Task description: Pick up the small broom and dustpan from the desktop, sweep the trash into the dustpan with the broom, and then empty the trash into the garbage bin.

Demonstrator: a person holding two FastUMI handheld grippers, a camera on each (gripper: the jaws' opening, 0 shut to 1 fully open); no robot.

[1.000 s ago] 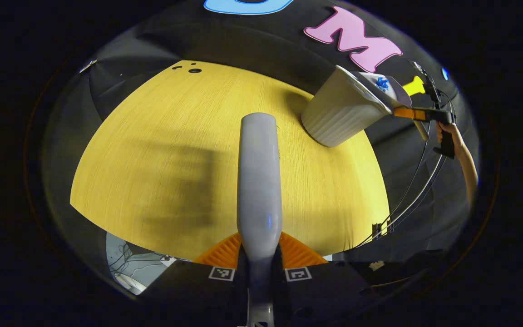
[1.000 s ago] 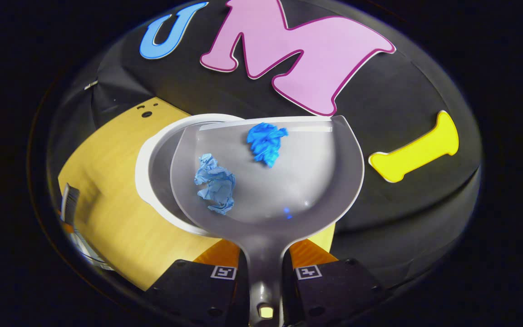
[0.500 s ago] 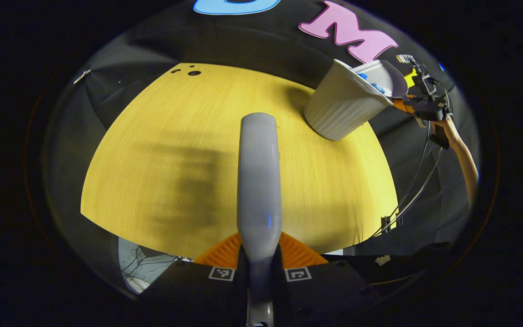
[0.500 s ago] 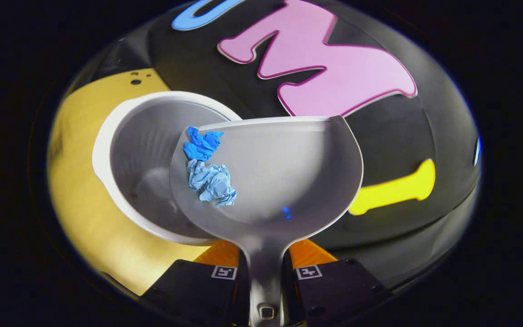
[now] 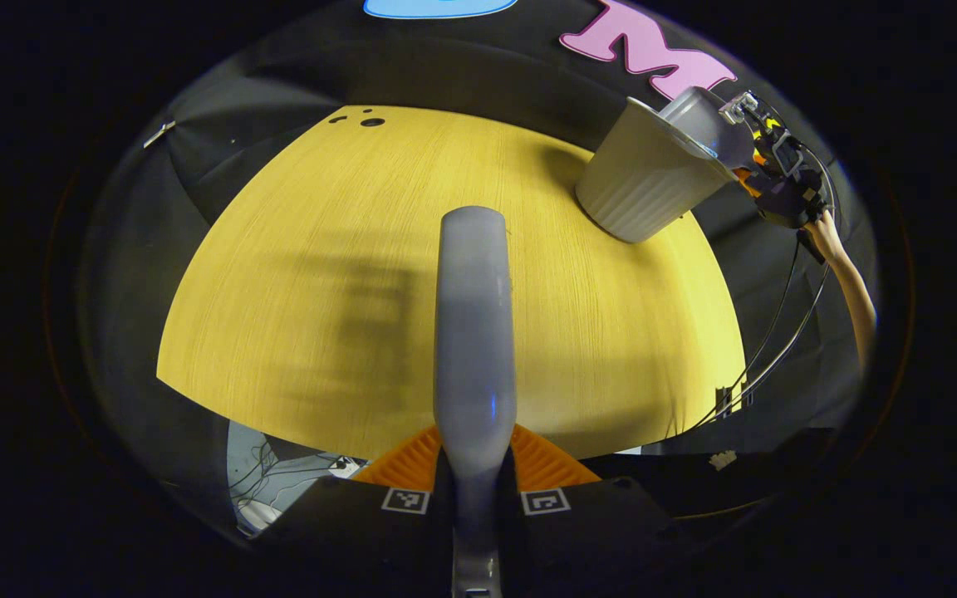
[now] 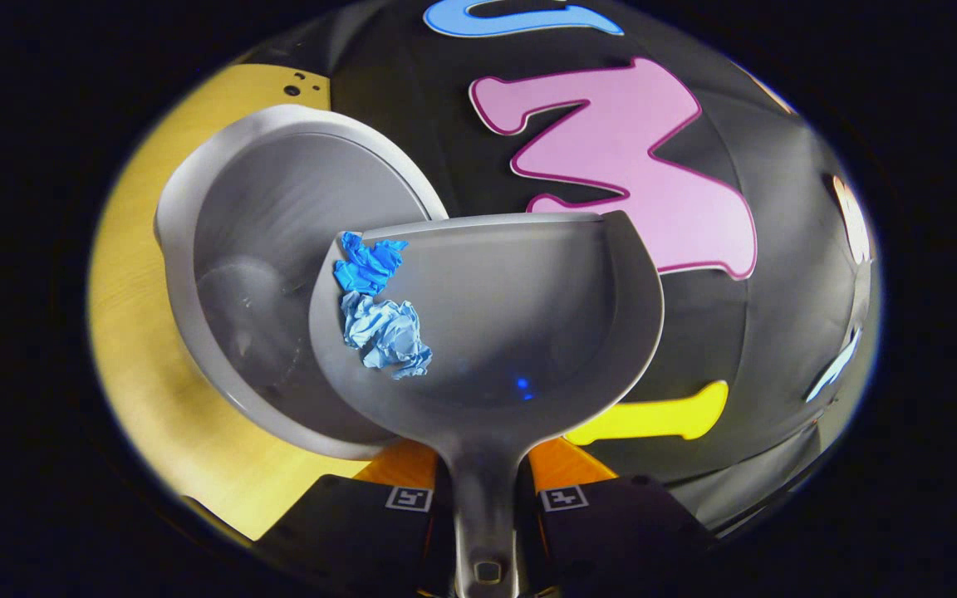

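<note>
My left gripper (image 5: 475, 465) is shut on the small broom (image 5: 473, 332), whose grey body sticks out forward above the yellow desktop (image 5: 296, 282). In the right gripper view, my right gripper (image 6: 485, 477) is shut on the handle of the grey dustpan (image 6: 520, 324). The pan is tipped to its left over the open white garbage bin (image 6: 279, 216). A bright blue paper ball (image 6: 367, 262) and a pale blue one (image 6: 387, 334) lie against the pan's left rim, above the bin's mouth. The left gripper view has the bin (image 5: 640, 187) far right, with the dustpan (image 5: 704, 124) on its rim.
The bin stands near the desktop's back right corner, and its inside looks bare. A hand (image 5: 827, 241) holds the right gripper (image 5: 777, 178) beyond the table's right edge, with cables hanging below it. Small dark holes (image 5: 370, 122) mark the desktop's far side.
The dustpan has tipped to the left and moved over the bin's mouth. Both paper balls slid from the pan's middle to its left rim. The broom has hardly moved.
</note>
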